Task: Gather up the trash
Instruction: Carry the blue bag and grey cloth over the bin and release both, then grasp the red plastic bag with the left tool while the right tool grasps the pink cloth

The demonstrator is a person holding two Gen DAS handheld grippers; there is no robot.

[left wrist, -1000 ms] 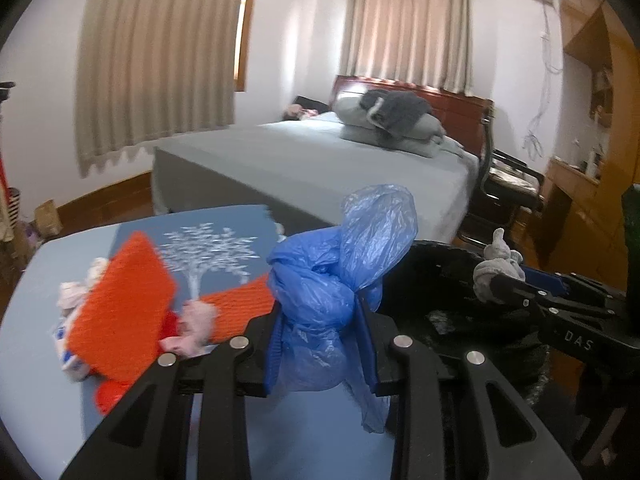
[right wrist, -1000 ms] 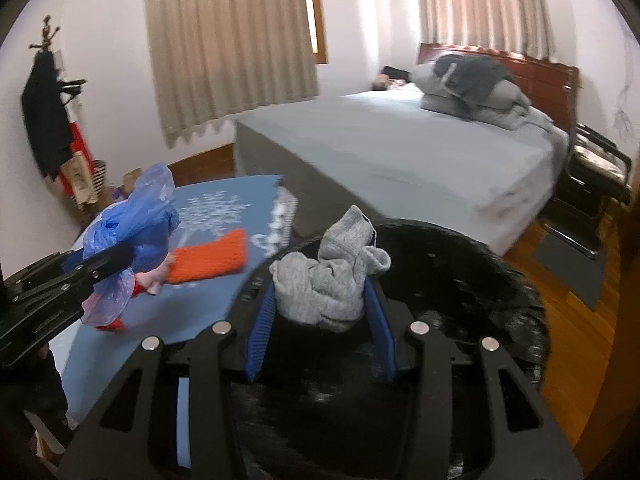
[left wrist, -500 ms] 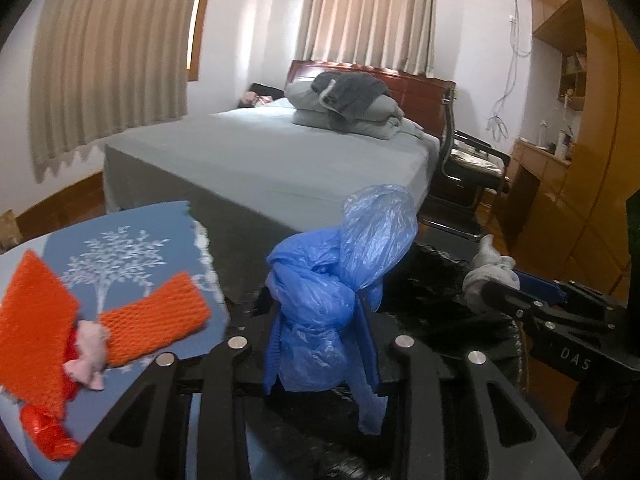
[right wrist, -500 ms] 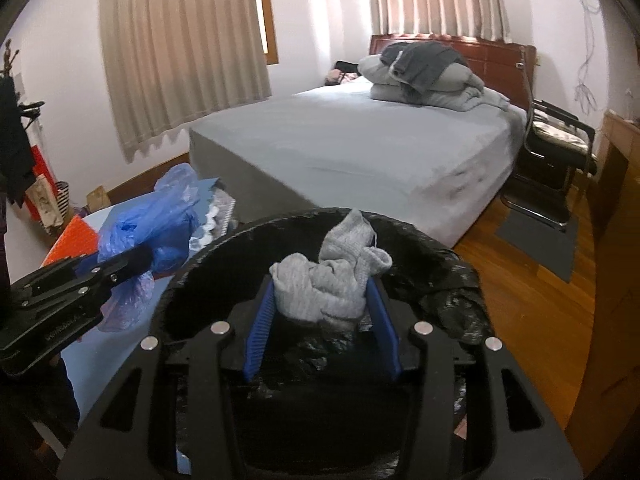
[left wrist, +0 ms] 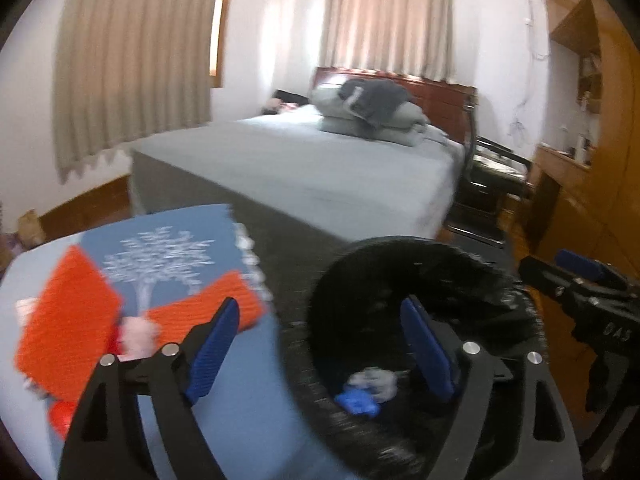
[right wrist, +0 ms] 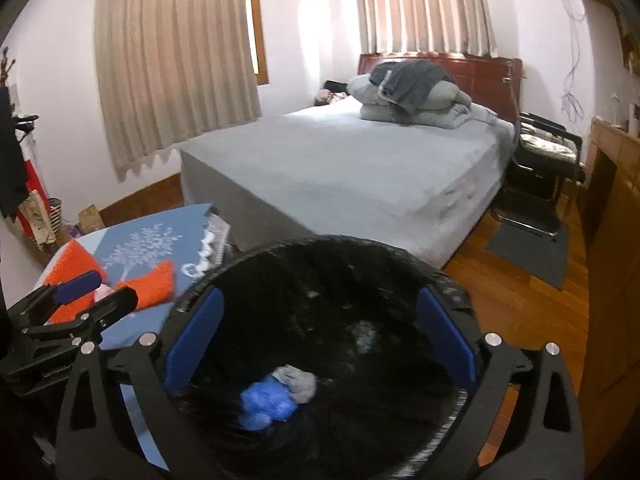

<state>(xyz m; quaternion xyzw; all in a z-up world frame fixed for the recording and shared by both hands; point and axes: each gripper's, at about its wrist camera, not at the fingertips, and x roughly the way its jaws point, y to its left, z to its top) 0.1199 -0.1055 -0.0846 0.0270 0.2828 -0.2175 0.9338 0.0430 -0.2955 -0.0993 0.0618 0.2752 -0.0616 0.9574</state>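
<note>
You are in a bedroom with a wooden floor (right wrist: 516, 300). The counter (left wrist: 240, 400) at your left is covered with a blue cloth that has a white tree printed on it. Behind it stands one bed (right wrist: 360, 176) with a grey cover, and folded grey bedding (right wrist: 412, 96) is piled at its head. Two windows have beige curtains (right wrist: 172, 80). One black chair (right wrist: 544, 152) stands beside the bed, and wooden cabinets are on the right wall.

One bin with a black bag (right wrist: 340, 272) stands just beside the counter, under both tools. Inside it lie two pieces of trash, touching each other: one crumpled blue plastic bag (right wrist: 266, 402) and one grey rag (right wrist: 298, 380). On the counter two orange knitted pieces (left wrist: 68, 328) remain, with a small pink thing (left wrist: 138, 334) between them.

Your left gripper (left wrist: 320, 348) has just been opening its fingers; they now stand wide apart and nothing is between them. Your right gripper (right wrist: 320, 336) has also just been opening; its fingers are spread wide over the bin and hold nothing.

On the side of the right gripper, seen from the left wrist view, you can read the letters "DAS".
</note>
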